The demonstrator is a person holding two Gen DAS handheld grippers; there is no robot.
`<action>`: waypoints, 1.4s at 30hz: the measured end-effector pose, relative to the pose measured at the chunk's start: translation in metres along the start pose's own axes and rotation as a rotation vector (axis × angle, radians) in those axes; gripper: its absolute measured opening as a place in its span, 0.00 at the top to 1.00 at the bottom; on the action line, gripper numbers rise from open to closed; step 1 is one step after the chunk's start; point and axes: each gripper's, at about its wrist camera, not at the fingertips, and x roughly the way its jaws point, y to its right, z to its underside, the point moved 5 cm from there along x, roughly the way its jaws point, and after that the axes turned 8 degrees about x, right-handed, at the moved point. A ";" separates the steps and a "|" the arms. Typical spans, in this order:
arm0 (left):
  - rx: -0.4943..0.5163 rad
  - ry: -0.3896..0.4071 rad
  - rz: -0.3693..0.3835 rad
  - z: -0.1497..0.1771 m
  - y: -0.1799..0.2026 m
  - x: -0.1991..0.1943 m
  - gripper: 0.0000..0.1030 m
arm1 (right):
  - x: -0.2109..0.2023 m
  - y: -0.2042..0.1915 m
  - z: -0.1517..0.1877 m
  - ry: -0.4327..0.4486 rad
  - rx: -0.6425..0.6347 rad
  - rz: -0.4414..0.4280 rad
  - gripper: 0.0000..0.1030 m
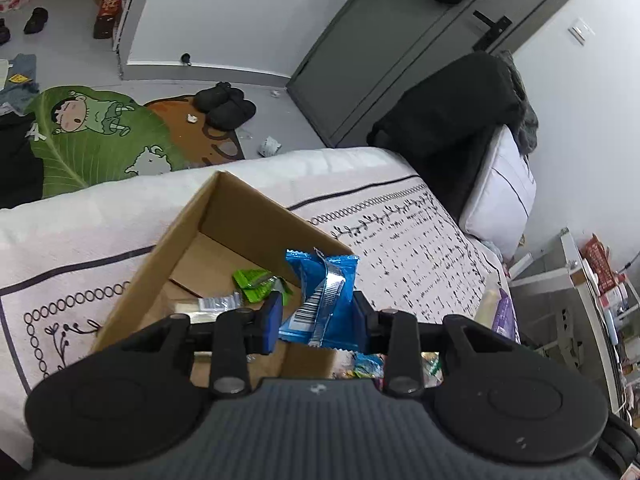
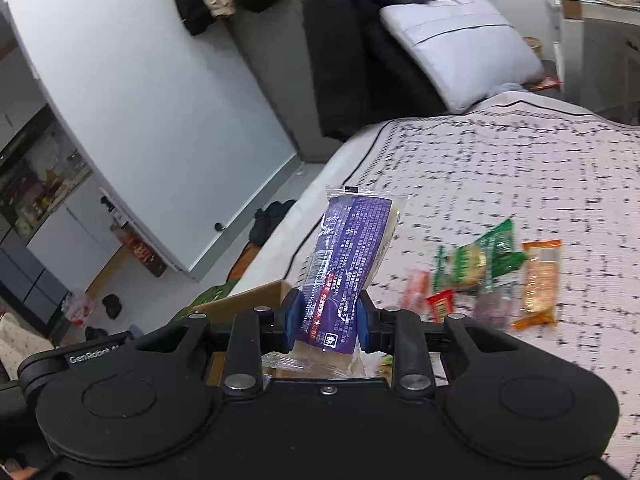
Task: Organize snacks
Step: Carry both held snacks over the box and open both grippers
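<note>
- Left wrist view: left gripper (image 1: 316, 316) clamped narrow on a blue packet (image 1: 322, 300), held above the near corner of the cardboard box (image 1: 240, 216) on the bed (image 1: 400, 216).
- Already inside the box: a green packet (image 1: 256, 280) and a clear wrapper (image 1: 216, 304) on the box floor.
- Grip sits low on the blue packet, most of the foil standing free above the pads; likely slip or twist out if swung fast.
- Packet hangs close to the box's right wall; released here, possibly caught on the rim and dropped onto the bed instead of inside.
- More loose snacks just visible below the gripper, beside the box; easily knocked about by a low pass.
- Right wrist view: right gripper (image 2: 326, 324) clamped narrow on a purple packet (image 2: 348, 264), standing upright and leaning slightly right, its top well clear of the pads.
- Soft contents under a slick wrapper; squeezed harder, probably crushed; held looser, probably sliding down.
- Box edge (image 2: 248, 300) only partly seen at lower left, behind the gripper; drop point hard to judge from here, so a miss over the side seems possible.
- Both grippers heading for 1 box: risk of collision over the opening if brought in together.
- Pile of snacks (image 2: 492, 276) waiting on the bed to the right, blurred, count unclear; close enough together for 2 to be pinched at once on a later pick.
</note>
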 end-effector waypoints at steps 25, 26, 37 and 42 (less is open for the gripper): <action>-0.137 0.029 -0.102 -0.015 -0.046 0.004 0.43 | 0.048 -0.070 0.029 -0.129 -0.107 -0.137 0.73; -0.139 0.030 -0.103 -0.015 -0.046 0.003 0.42 | 0.050 -0.072 0.030 -0.134 -0.111 -0.143 0.73; -0.181 0.058 -0.140 -0.017 -0.056 -0.003 0.35 | 0.063 -0.092 0.035 -0.176 -0.134 -0.192 0.73; -0.184 0.058 -0.161 -0.018 -0.057 -0.002 0.35 | 0.068 -0.090 0.039 -0.205 -0.143 -0.183 0.68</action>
